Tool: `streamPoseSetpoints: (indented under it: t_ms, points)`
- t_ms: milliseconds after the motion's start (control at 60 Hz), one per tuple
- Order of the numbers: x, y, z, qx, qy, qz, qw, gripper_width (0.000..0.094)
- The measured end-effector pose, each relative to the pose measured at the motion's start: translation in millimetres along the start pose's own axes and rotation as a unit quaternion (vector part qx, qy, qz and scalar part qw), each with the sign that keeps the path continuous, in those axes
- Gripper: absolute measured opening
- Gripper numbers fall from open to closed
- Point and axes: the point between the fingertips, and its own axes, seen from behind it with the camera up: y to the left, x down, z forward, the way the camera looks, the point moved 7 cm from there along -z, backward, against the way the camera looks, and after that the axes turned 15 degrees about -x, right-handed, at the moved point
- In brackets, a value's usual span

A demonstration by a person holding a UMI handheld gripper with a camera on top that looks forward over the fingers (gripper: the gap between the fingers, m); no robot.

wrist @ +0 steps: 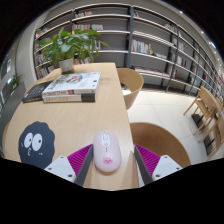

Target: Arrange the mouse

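A white and pink mouse (106,150) lies on the wooden table (80,115), between my two fingers. My gripper (107,165) is open: the magenta pads (80,158) stand at either side of the mouse with a small gap at each side. The mouse rests on the table on its own. A black round mat with cartoon eyes (37,142) lies on the table to the left of the mouse.
Stacked books (72,87) lie at the far part of the table, with a potted green plant (70,45) behind them. A wooden chair (131,85) stands at the table's right edge. Bookshelves (140,40) line the back wall.
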Motion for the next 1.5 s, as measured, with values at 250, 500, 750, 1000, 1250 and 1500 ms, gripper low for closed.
streamPoseSetpoints:
  t_ms: [250, 500, 750, 1000, 1250, 1500]
  points:
    - [-6, -9, 8, 0.001, -0.006, 0.023, 1.0, 0.0482]
    - [-35, 3, -6, 0.003, 0.016, 0.037, 0.999, 0.0346]
    - [-215, 98, -108, 0.017, -0.163, -0.02, 0.986, 0.0344]
    - [-192, 243, -65, -0.036, -0.138, -0.077, 0.987, 0.034]
    - [-48, 262, 27, -0.029, -0.003, -0.022, 0.999, 0.0342]
    - [8, 258, 50, -0.028, 0.041, -0.003, 0.999, 0.0361]
